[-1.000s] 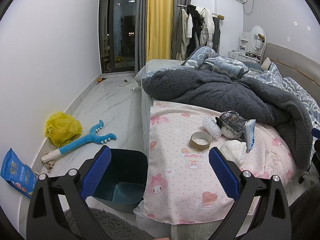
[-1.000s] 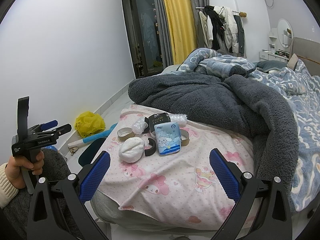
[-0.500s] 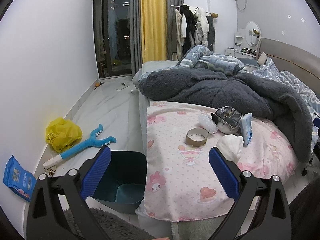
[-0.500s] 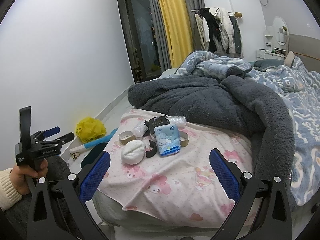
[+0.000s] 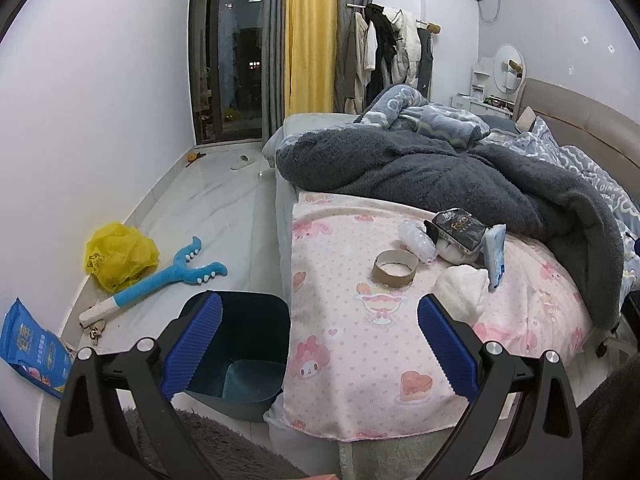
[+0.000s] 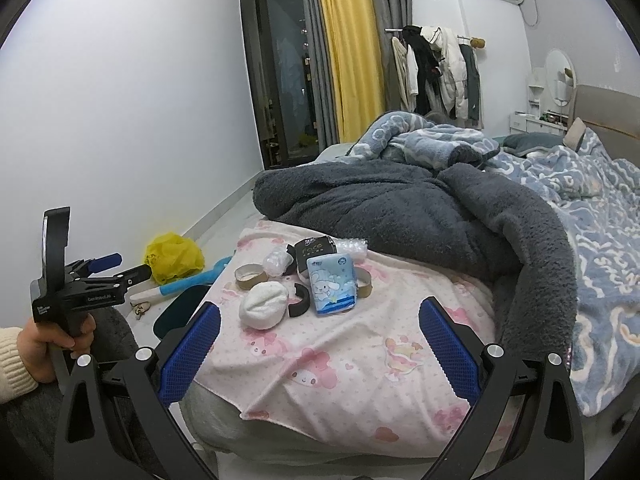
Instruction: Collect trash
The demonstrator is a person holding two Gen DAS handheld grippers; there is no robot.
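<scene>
Trash lies on a pink patterned cloth [image 5: 340,344] [image 6: 360,360] at the bed's foot: a cardboard tape ring [image 5: 394,267] [image 6: 251,275], a white crumpled wad [image 5: 460,292] [image 6: 264,304], a blue tissue pack [image 5: 494,254] [image 6: 332,282], a black pouch [image 5: 460,230] [image 6: 314,250], clear plastic wrap [image 5: 416,238] [image 6: 276,260] and a black curved piece [image 6: 300,300]. A dark teal bin [image 5: 240,348] [image 6: 180,308] stands on the floor beside the bed. My left gripper [image 5: 318,344] is open above the bin's edge. My right gripper [image 6: 318,348] is open, short of the trash.
A yellow plastic bag [image 5: 118,256], a blue toy stick [image 5: 160,280] and a blue packet [image 5: 32,348] lie on the floor by the left wall. A grey fleece blanket [image 6: 420,216] is heaped behind the trash. A hand [image 6: 56,336] holds the left gripper's handle.
Both cameras have tilted and shifted slightly, so the trash sits a little differently in view. Both grippers stay open and nothing has been picked up.
</scene>
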